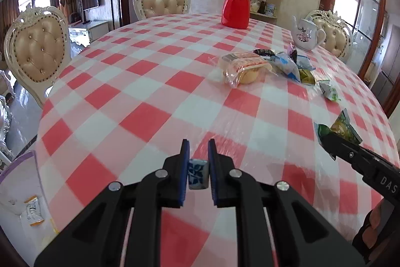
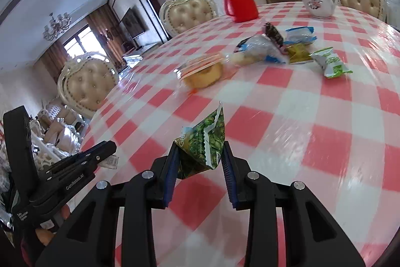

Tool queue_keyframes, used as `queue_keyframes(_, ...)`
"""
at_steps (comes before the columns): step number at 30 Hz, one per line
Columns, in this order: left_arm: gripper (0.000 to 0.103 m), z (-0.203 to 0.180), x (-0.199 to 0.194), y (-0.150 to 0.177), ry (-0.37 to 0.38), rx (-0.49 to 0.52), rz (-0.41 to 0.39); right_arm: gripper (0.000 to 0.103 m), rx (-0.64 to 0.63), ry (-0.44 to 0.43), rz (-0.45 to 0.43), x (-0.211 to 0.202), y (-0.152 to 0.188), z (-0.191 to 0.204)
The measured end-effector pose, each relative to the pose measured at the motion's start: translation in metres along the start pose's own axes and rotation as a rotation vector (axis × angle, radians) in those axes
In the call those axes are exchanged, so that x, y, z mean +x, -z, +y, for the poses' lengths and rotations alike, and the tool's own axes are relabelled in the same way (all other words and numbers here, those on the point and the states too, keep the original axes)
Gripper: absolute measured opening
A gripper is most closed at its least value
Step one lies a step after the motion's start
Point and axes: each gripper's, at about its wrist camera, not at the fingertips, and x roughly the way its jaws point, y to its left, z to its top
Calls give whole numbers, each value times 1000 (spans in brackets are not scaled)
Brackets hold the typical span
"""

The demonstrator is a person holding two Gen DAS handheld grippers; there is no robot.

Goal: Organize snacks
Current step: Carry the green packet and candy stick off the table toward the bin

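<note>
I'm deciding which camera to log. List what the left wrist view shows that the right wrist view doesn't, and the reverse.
Left wrist only: the small blue-patterned packet clamped in the left tool, and a white bin at the table's edge.
Right wrist only: the printed face of the green snack packet gripped in the right tool.
Both: red flask, white teapot, bagged bread, checked tablecloth.

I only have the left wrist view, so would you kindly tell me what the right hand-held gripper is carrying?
Observer: The right hand-held gripper is shut on a green snack packet.
Operator: Thank you. Is any print readable on it?
Observer: Only the letters "Ga" near its lower left corner.
Operator: And does anything lie right of the teapot's side?
Observer: A green and white packet lies alone, nearest the right of the table.
</note>
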Motion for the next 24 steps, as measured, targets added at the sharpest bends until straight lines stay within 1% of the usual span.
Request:
queue_keyframes(6, 15, 14, -15, 13, -5, 16, -2, 33, -37, -20, 20, -4, 14, 25)
queue_keyframes(14, 15, 39, -38, 33, -28, 40, -2, 33, -151, -62, 62, -2, 36, 77)
queue_keyframes(21, 15, 75, -58, 47, -71, 29, 8, 33, -233, -98, 95, 3, 51, 117)
queue_keyframes(24, 15, 94, -66, 51, -77, 12, 14, 33, -271, -117, 105, 3, 56, 134)
